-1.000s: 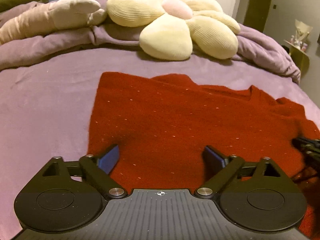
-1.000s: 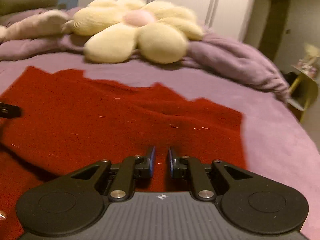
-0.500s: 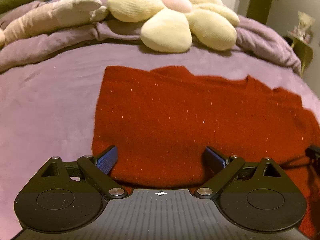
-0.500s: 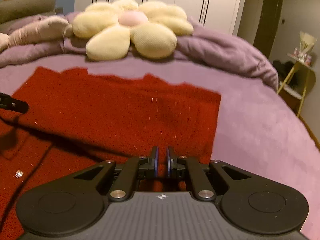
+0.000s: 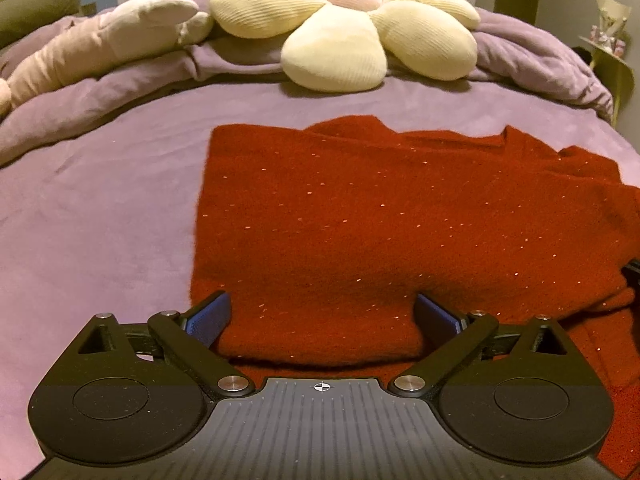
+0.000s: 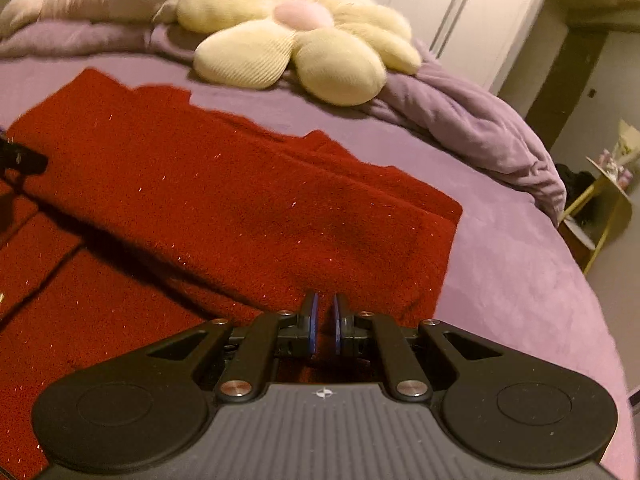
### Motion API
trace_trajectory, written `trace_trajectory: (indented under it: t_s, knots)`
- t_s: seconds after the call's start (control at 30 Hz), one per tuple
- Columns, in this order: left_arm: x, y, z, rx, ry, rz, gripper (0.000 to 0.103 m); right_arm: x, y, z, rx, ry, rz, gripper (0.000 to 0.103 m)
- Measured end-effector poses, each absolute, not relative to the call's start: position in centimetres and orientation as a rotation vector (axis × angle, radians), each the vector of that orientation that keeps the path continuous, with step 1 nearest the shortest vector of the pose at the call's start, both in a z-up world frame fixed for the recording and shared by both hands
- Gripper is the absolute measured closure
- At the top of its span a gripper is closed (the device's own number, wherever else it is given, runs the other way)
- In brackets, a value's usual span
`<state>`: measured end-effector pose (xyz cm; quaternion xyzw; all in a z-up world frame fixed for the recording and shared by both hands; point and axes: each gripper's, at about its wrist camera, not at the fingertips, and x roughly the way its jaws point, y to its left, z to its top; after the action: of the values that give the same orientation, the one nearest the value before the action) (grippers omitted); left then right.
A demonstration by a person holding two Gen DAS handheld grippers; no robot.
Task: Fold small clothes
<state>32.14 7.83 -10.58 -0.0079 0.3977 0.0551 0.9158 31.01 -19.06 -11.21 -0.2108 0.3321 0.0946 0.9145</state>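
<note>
A dark red knitted sweater (image 5: 380,232) lies folded over itself on the purple bed (image 5: 88,220); it also shows in the right wrist view (image 6: 240,208). My left gripper (image 5: 322,314) is open, its blue pads either side of the folded edge near the sweater's left end. My right gripper (image 6: 324,322) is nearly closed with a narrow gap, low over the sweater's right end; nothing shows between its pads. The left gripper's tip (image 6: 20,160) appears at the left edge of the right wrist view.
A cream flower-shaped cushion (image 5: 348,24) and a pinkish pillow (image 5: 100,44) rest on a bunched purple duvet (image 6: 472,128) at the head of the bed. A yellow side table (image 6: 600,200) stands off the right edge. White wardrobe doors (image 6: 460,12) are behind.
Both grippers have pulled back toward the near edge. The sweater's folded upper layer now lies flat, and the right gripper has swung to view it from the right.
</note>
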Motion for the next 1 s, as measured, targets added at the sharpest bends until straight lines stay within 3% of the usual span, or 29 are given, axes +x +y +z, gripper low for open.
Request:
trace_trajectory:
  t_s: [0.07, 0.13, 0.2, 0.5, 0.63, 0.7, 0.9, 1.0]
  knots:
    - [31.2, 8.1, -9.9, -0.021, 0.819, 0.152, 0.002, 30.8, -18.8, -10.3, -0.461, 0.71, 0.196, 0.095]
    - [29.3, 8.9, -9.3, -0.059, 0.826, 0.145, 0.002, 29.7, -19.2, -9.2, -0.426, 0.734, 0.19, 0.088]
    - [26.7, 10.0, -9.0, -0.106, 0.83, 0.124, 0.002, 27.3, -20.1, -8.6, -0.352, 0.756, 0.199, 0.065]
    - [10.1, 14.7, -9.9, -0.234, 0.925, 0.12, 0.002, 8.2, -27.9, -8.0, -0.049, 0.872, 0.204, 0.057]
    - [6.0, 16.9, -10.3, -0.327, 0.955, 0.107, 0.005, 4.7, -30.9, -7.2, 0.061, 0.888, 0.183, 0.056]
    - [5.2, 17.9, -10.5, -0.433, 0.973, 0.068, 0.021, 4.7, -31.7, -7.3, 0.081, 0.906, 0.187, 0.056]
    - [5.3, 19.8, -11.2, -0.577, 0.991, 0.005, 0.031, 4.8, -32.5, -7.0, 0.137, 0.902, 0.181, 0.055]
    - [5.5, 20.7, -11.4, -0.604, 1.019, -0.011, 0.04, 4.6, -32.8, -7.1, 0.146, 0.903, 0.166, 0.047]
